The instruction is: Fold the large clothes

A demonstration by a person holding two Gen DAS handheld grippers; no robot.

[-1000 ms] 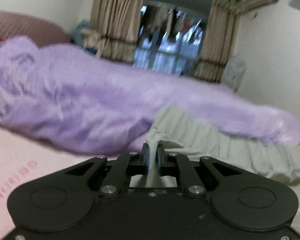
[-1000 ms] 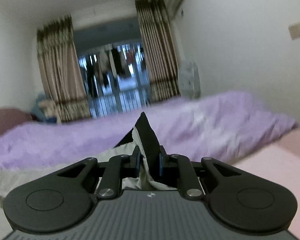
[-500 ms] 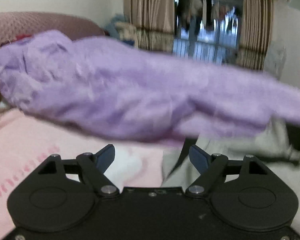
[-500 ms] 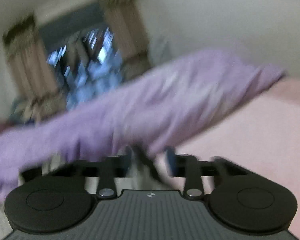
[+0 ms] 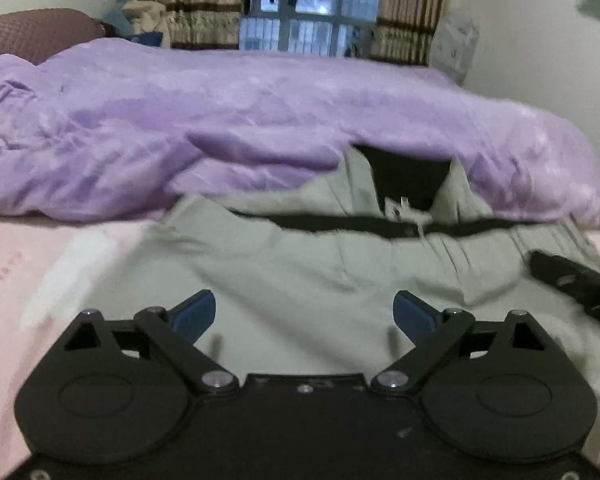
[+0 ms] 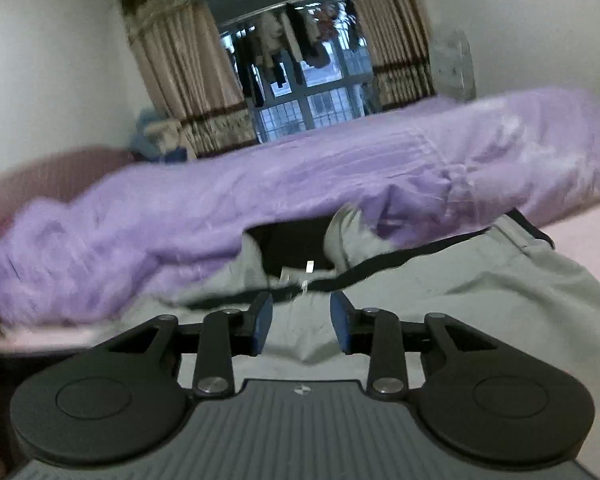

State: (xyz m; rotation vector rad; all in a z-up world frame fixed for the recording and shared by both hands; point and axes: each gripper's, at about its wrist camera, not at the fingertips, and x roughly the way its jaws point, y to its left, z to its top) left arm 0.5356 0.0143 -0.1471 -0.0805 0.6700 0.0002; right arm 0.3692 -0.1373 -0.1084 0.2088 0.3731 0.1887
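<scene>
**A:** Where's the garment?

**B:** The grey garment (image 5: 284, 264) lies spread on the pink sheet (image 5: 16, 264), collar (image 5: 404, 184) at twelve o'clock, tucked just under the edge of the purple duvet (image 5: 260, 108). A black stripe (image 5: 340, 222) crosses its chest from nine to three.

**A:** And your fingers?

**B:** My left gripper (image 5: 304, 314) is opening, jaws nearly at full spread, with nothing pinched; the cloth lies flat beneath them. My right gripper (image 6: 302, 328) is opening too, jaws only partway apart. Cloth shows in that gap, but the pads don't press on it, so I call both released.

**A:** Why let go there?

**B:** I judge the cloth is laid out for a fold, so letting go leaves it flat.

**A:** What's that dark bar at three o'clock in the left view?

**B:** Probably my other gripper's finger; too blurred to be sure.

**A:** Next?

**B:** Likely a fresh grip on an edge or sleeve.
</scene>
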